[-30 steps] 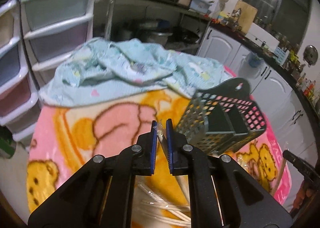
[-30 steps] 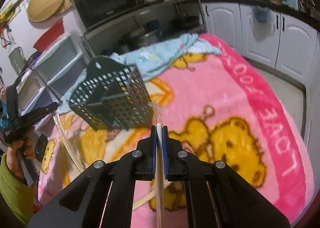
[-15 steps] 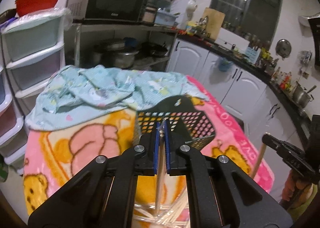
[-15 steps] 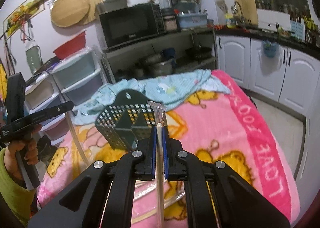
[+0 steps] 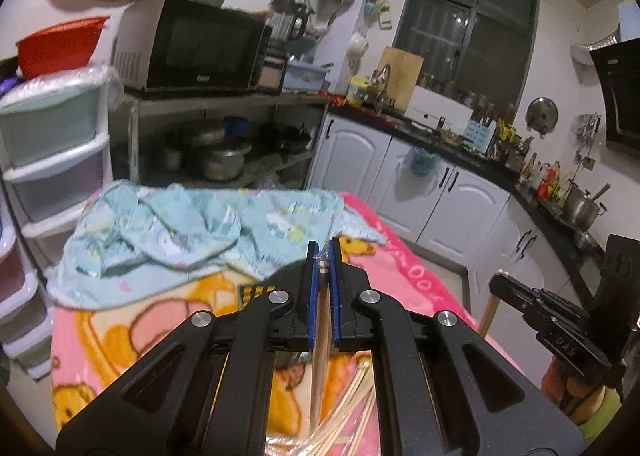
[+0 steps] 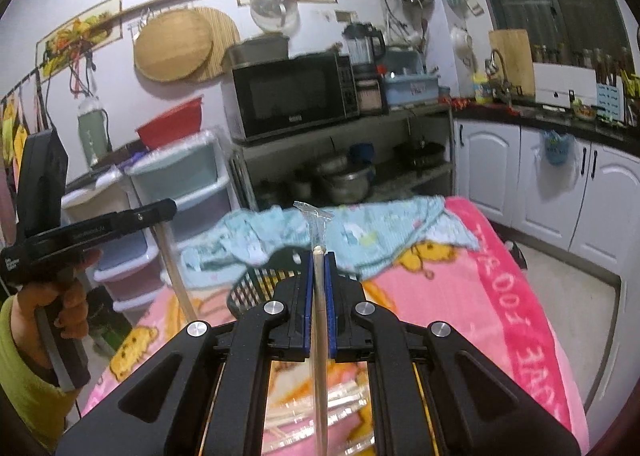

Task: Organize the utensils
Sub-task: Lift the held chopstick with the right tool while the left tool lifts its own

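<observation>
My left gripper (image 5: 323, 256) is shut on a pair of wooden chopsticks (image 5: 320, 336) in a clear wrapper, lifted above the pink blanket. My right gripper (image 6: 319, 256) is shut on another wrapped pair of chopsticks (image 6: 319, 316), whose plastic tip (image 6: 314, 216) sticks out past the fingers. The dark perforated utensil basket (image 6: 256, 284) lies on the blanket just beyond both grippers, mostly hidden behind the fingers; only a corner of the basket (image 5: 254, 290) shows in the left wrist view. More wrapped chopsticks (image 5: 352, 408) lie on the blanket under the left gripper.
A light blue cloth (image 5: 192, 232) is bunched at the far end of the pink blanket (image 6: 480, 296). Plastic drawers (image 5: 56, 160) stand to the left, a shelf with a microwave (image 6: 292, 96) behind, white cabinets (image 5: 460, 208) to the right. A person's hand (image 6: 68, 296) holds the left gripper.
Both grippers have risen and tipped upward, each still shut on its chopsticks. The basket has dropped from open view to behind the fingers, and more of the kitchen wall shows.
</observation>
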